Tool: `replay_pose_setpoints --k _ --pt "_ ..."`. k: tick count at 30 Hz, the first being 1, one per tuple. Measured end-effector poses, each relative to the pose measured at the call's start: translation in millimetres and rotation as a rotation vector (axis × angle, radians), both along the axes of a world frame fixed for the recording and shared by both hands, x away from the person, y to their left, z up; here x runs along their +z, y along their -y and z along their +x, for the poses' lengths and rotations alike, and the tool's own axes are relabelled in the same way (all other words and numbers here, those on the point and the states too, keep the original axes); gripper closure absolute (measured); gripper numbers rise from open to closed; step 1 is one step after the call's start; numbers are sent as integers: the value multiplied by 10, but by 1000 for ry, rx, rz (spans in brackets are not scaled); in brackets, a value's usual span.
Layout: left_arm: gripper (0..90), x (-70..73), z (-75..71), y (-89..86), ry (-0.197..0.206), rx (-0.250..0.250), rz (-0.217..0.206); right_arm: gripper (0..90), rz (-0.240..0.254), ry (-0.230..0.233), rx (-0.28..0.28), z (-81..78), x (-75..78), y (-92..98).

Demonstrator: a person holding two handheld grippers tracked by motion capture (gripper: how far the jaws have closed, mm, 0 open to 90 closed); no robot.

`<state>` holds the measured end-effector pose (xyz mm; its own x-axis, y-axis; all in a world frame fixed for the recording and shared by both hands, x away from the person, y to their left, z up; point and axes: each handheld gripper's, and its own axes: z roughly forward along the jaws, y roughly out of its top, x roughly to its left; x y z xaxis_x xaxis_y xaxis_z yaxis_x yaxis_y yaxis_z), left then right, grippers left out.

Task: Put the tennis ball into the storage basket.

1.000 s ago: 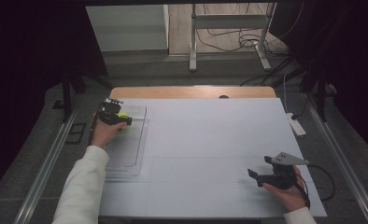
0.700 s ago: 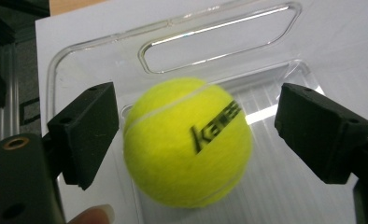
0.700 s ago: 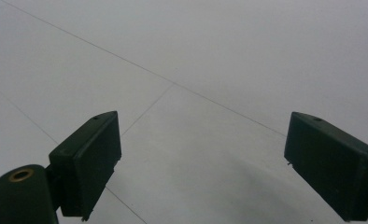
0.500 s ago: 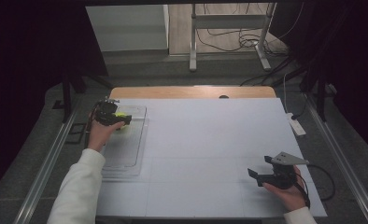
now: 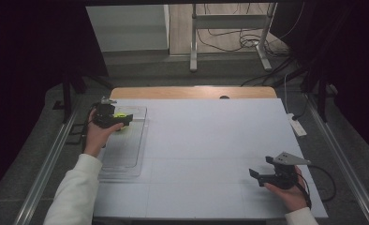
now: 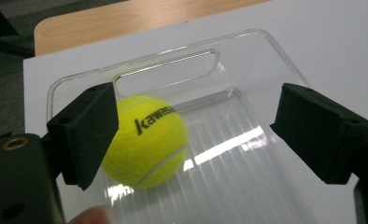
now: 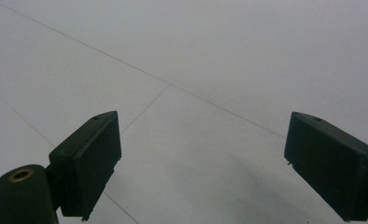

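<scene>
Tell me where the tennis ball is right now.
The tennis ball lies in the clear plastic tray near its handle end, at the table's left in the high view, loose between the left gripper's open jaws, beside one pad.

- Counter point(image 5: 210, 154): white sheet covering, thin seam lines across it; a strip of wood top point(image 5: 192, 92) bare at the far edge.
- Floor point(image 5: 220, 65): grey; loose black cables point(image 5: 229, 40) trail beyond the counter.
- Metal stand legs point(image 5: 193, 42) at the far side.
- Pale panel point(image 5: 126, 28) far left.
- Dark surroundings on both sides; light falls on the counter.
</scene>
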<state>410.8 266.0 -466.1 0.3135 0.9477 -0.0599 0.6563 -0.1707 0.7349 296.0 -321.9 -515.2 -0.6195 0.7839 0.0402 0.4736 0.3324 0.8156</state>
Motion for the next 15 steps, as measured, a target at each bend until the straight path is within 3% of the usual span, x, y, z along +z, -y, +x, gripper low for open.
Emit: replay_pose_setpoints --k 7,15 --pt "149 30 -113 59 26 -49 -9 112 9 0 0 -13 -4 26" --pt "145 80 -272 162 70 -131 -82 113 6 6 -5 -44 8 38"
